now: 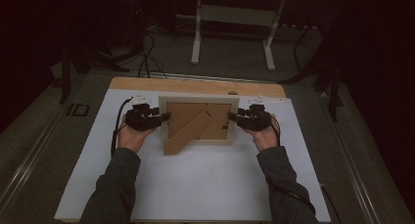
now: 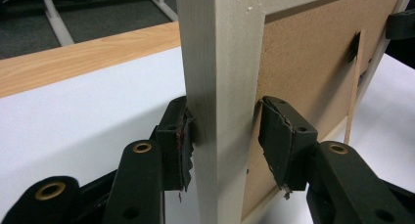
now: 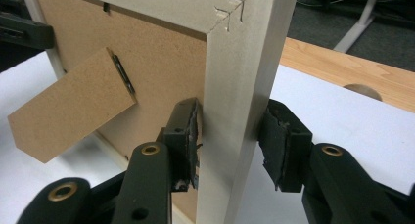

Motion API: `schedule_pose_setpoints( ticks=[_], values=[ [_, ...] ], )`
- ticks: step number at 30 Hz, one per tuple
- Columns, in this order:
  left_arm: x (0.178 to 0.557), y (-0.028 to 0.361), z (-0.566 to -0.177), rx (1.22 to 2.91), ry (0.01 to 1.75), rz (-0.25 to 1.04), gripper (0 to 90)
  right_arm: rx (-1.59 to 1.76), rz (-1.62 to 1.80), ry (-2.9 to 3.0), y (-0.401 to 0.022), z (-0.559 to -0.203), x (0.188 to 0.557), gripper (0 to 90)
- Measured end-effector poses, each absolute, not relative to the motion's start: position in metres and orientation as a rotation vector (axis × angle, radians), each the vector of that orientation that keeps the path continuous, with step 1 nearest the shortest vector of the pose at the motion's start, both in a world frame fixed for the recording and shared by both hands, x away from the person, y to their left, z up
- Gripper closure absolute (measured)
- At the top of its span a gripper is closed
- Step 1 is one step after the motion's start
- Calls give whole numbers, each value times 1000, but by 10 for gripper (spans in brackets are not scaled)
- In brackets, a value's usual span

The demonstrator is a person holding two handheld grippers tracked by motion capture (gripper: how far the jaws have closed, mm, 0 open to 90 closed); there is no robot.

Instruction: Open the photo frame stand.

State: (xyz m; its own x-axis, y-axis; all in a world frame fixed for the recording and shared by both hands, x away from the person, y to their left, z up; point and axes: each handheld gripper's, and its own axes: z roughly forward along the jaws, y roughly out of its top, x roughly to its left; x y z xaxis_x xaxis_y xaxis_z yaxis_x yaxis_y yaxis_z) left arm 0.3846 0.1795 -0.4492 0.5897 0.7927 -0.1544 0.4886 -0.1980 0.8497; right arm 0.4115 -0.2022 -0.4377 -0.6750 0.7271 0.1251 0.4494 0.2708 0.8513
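Observation:
A pale wooden picture frame stands upright on the white sheet with its brown backing board toward me. Its easel leg slants down to the left. My left gripper is at the frame's left side, and in the left gripper view its pads press both faces of that side rail. My right gripper holds the right side the same way, its pads against the rail. The easel leg sticks out behind the backing.
The white sheet covers a wooden table whose bare far strip has a round hole just behind the frame. Beyond the table stand a white desk frame and dark stands with cables on grey carpet.

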Motion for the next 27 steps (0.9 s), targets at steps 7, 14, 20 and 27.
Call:
schedule_pose_setpoints(
  ticks=[7,14,20,27],
  values=[
    [387,177,-449,1851,1041,405,572,1083,1330,2233,-200,-436,414,588],
    [391,174,-449,1844,1033,429,572,1075,1294,2213,-199,-435,417,586],
    [396,171,-451,1833,1028,442,572,1088,1291,2191,-200,-436,420,586],
    [402,166,-452,1821,1030,482,570,1114,1278,2164,-201,-435,424,584]
  ],
)
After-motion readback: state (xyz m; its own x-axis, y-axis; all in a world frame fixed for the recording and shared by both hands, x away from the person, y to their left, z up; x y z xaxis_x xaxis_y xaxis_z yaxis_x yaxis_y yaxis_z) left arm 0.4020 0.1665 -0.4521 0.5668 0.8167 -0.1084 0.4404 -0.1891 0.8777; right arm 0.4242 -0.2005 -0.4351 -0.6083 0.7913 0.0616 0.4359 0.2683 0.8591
